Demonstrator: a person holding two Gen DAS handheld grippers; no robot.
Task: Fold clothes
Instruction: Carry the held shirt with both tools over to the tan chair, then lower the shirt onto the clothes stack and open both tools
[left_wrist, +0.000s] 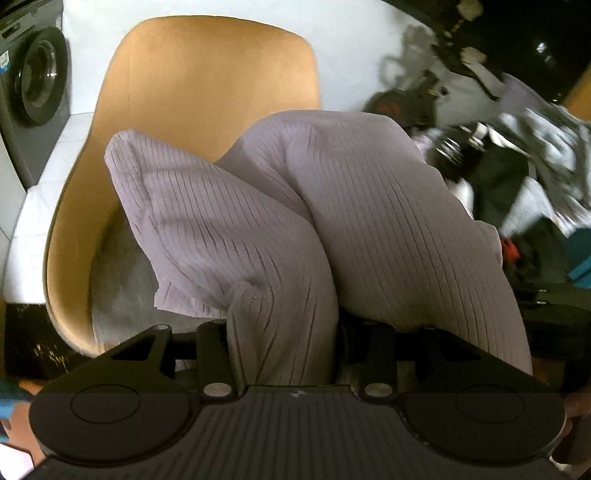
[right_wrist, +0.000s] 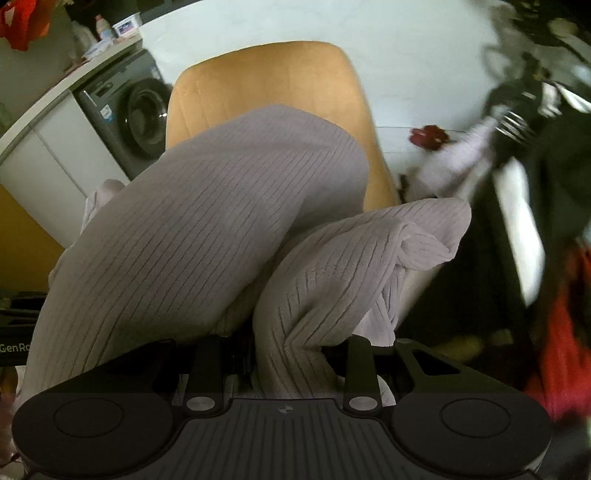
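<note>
Ribbed lilac knit garment (left_wrist: 280, 221) hangs bunched above the tan moulded chair (left_wrist: 207, 74), gripped at both ends: left gripper (left_wrist: 284, 347) clenched on one fold, right gripper (right_wrist: 288, 354) clenched on another. Grey front-loading washing machine (right_wrist: 125, 110) stands behind.

left gripper (left_wrist: 284, 332): black, ribbed grey base, silver pivot screws | right gripper (right_wrist: 291, 347): same build

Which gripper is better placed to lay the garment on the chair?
Neither clearly: left gripper and right gripper both clamp the lilac garment above the chair. Probably both lower together.
</note>
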